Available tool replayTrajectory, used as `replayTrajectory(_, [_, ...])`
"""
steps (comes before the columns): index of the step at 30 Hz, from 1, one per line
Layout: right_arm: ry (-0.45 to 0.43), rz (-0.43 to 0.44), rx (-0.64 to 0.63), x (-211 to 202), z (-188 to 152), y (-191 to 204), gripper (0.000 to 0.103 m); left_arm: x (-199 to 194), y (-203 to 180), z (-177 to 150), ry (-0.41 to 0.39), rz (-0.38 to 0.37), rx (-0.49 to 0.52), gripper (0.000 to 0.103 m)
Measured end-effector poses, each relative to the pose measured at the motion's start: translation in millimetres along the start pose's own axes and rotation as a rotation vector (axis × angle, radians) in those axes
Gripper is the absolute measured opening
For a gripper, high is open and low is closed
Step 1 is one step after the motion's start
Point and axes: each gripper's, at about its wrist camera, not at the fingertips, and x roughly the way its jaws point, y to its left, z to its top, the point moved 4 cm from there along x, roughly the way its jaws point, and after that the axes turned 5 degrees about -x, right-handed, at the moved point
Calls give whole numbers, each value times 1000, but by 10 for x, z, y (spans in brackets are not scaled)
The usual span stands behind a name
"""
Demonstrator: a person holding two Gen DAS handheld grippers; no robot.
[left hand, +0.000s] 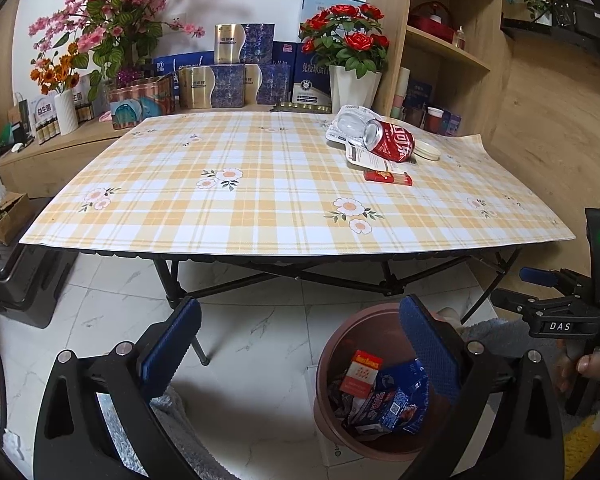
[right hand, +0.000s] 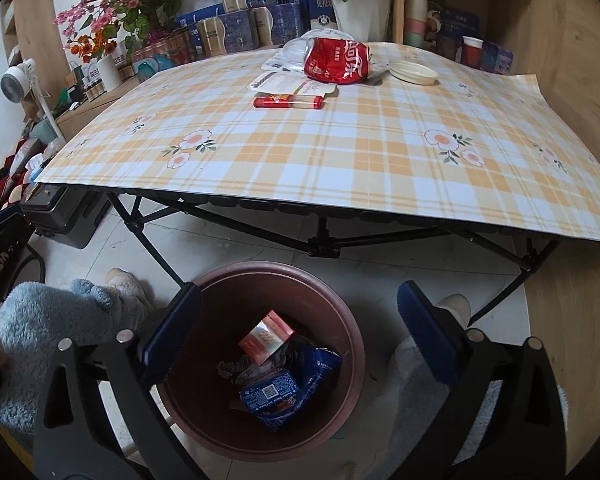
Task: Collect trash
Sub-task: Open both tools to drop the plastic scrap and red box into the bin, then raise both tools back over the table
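Observation:
A brown bin [right hand: 340, 320] stands on the floor in front of the table and holds a pink box [right hand: 266, 338] and blue wrappers [right hand: 288, 392]. It also shows in the left wrist view [left hand: 328, 364]. On the checked tablecloth [left hand: 260, 200] lie a crushed red can [left hand: 390, 141], a clear plastic blister pack [left hand: 350, 124], a white paper packet [left hand: 364, 158], a small red packet [left hand: 388, 177] and a white lid [left hand: 428, 149]. The can [right hand: 338, 60] and red packet [right hand: 288, 101] show in the right wrist view too. My left gripper [left hand: 300, 344] is open and empty above the floor. My right gripper [right hand: 298, 332] is open and empty over the bin.
Blue gift boxes [left hand: 236, 80], a white pot of red roses [left hand: 352, 80] and pink flowers [left hand: 116, 20] stand behind the table. Wooden shelves [left hand: 448, 40] rise at the right. A black case [left hand: 24, 272] sits at the left on the floor. The table's black legs [left hand: 300, 276] cross underneath.

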Motion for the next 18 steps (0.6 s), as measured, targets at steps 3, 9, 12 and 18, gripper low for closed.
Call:
replayTrajectory(3, [4,-6,0,12,-1,-2,97,7,-7,1,5,1,4,97])
replayTrajectory(9, [3,-7,5,15,50,-27,97,78,-1,17,31,17,10,97])
replayTrajectory(12, [-5,8,17,-37,138,-81,97,98,20,61,33,13,-4,97])
replayTrajectory(18, [-47,-31,50,-171,357,-313,97,104,-53,231,9,10,14,97])
